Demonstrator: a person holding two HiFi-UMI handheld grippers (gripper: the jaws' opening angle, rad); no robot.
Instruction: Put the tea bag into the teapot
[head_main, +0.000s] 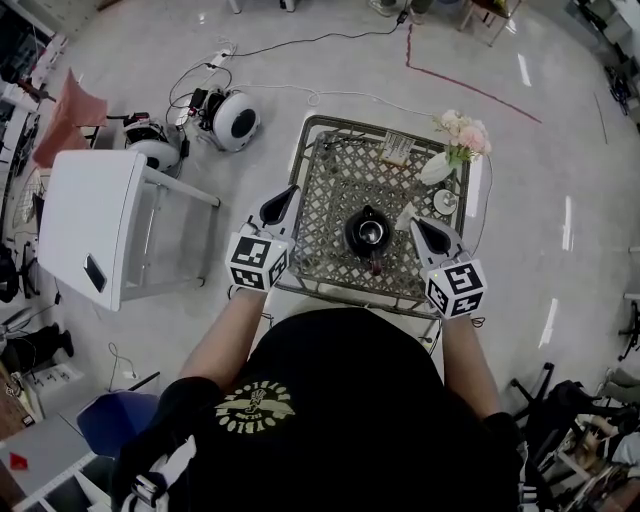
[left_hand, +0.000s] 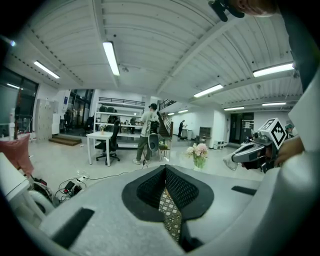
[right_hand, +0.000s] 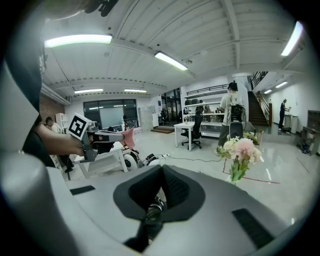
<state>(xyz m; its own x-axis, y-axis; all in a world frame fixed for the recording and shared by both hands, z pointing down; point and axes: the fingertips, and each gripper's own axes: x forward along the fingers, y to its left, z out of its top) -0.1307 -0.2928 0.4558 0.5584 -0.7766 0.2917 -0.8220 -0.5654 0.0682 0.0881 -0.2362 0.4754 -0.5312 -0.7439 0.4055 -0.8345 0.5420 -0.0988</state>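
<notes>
A black teapot (head_main: 367, 232) with a shiny round top stands in the middle of a small lattice metal table (head_main: 340, 170). A printed packet (head_main: 397, 148) lies at the table's far edge, and a small pale piece (head_main: 405, 216) lies just right of the teapot; I cannot tell which is the tea bag. My left gripper (head_main: 291, 190) hovers over the table's left edge, jaws together and empty. My right gripper (head_main: 417, 222) is just right of the teapot, shut with nothing in it. In the right gripper view the teapot (right_hand: 152, 210) shows below the closed jaws.
A white vase of pink flowers (head_main: 455, 140) and a small cup on a saucer (head_main: 445, 202) stand at the table's right side. A white table (head_main: 95, 225) stands to the left, with round white devices (head_main: 236, 118) and cables on the floor behind it.
</notes>
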